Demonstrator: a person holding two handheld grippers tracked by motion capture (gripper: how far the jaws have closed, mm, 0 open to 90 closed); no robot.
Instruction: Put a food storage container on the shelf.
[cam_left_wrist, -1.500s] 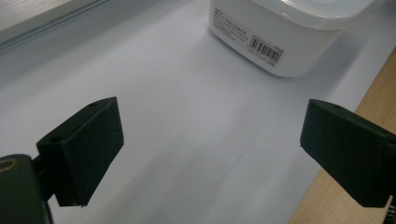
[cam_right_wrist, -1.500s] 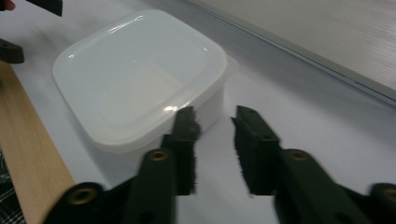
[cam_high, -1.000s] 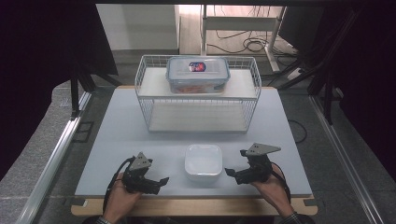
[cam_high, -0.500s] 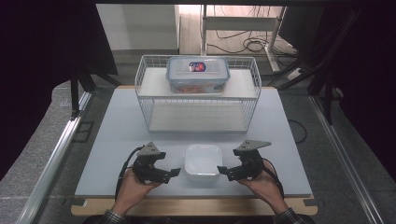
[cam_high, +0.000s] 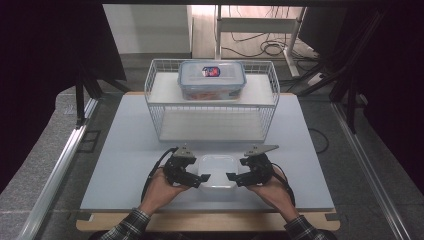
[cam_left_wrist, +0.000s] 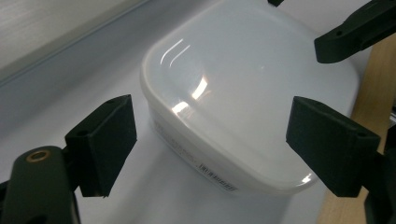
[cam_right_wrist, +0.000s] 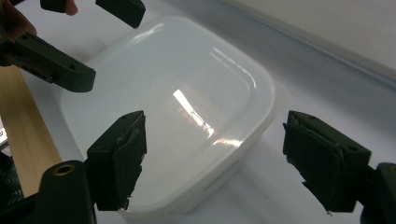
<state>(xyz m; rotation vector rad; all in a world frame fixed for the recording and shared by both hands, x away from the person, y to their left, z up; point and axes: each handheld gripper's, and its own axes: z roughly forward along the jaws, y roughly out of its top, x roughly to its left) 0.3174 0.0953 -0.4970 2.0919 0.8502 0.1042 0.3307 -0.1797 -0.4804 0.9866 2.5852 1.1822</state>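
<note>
Since 1 second ago, both hands have moved inward to flank the white lidded container (cam_high: 218, 171), and the jaws of each gripper have just been closing, though they stand apart with their pads clear of it. The container sits at the table's (cam_high: 125, 150) near edge, between the left gripper (cam_high: 196, 179) at its 9 o'clock and the right gripper (cam_high: 235, 176) at its 3 o'clock. At 12 o'clock, a wire basket (cam_high: 212, 107) carries 1 clear box (cam_high: 212, 79) holding reddish contents.

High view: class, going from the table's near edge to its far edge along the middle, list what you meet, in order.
White lidded container between the two grippers → white wire basket → clear latched food box on the basket's top shelf.
</note>
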